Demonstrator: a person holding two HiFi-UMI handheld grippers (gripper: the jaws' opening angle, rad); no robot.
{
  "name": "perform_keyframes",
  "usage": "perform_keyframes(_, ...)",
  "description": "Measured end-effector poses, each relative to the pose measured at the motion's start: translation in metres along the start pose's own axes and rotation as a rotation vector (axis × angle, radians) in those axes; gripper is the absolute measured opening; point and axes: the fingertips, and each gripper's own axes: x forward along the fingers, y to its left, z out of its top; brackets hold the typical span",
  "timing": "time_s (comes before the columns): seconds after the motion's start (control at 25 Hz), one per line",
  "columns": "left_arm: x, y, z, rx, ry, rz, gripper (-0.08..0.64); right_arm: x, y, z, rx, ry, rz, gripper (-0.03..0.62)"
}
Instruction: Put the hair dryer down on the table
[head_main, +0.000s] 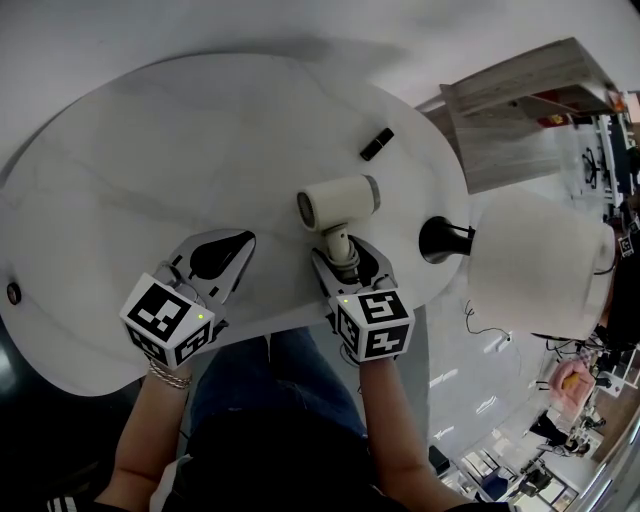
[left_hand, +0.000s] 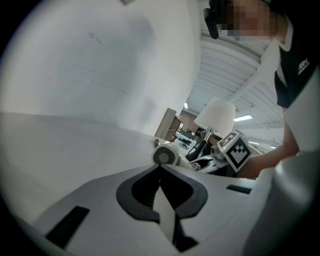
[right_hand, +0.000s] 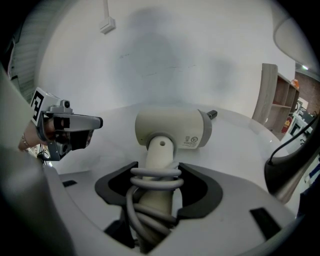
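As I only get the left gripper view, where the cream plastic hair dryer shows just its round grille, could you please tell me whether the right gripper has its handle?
Observer: Yes. The right gripper has its fingers against both sides of the cream plastic hair dryer's handle, which has a grey cord coiled round it.
Operator: Thank you. Does anything lie beyond the dryer?
Observer: A small black cylinder lies past its far end, apart from it, on the white oval table.

Matt plastic hair dryer (head_main: 340, 200), smooth table (head_main: 150, 150)
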Motion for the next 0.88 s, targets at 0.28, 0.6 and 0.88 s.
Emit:
perform_keyframes(0.28, 0.001, -0.003, -0.002, -0.011, -0.005, 0.0, 0.012, 0.002, 0.0, -0.001, -0.013, 0.004, -0.006, 0.265)
perform_keyframes(0.6, 0.0, -0.01, -0.008, -0.016, 0.012, -0.015, 0.012, 0.004, 0.0, -0.001, -0.034, 0.014, -0.009, 0.267)
perform_keyframes(0.88, 0.002, -0.016, -0.011, -0.026, 0.017, -0.04, 0.012, 0.011, -0.003, 0.002, -0.051, 0.024, -0.028, 0.267)
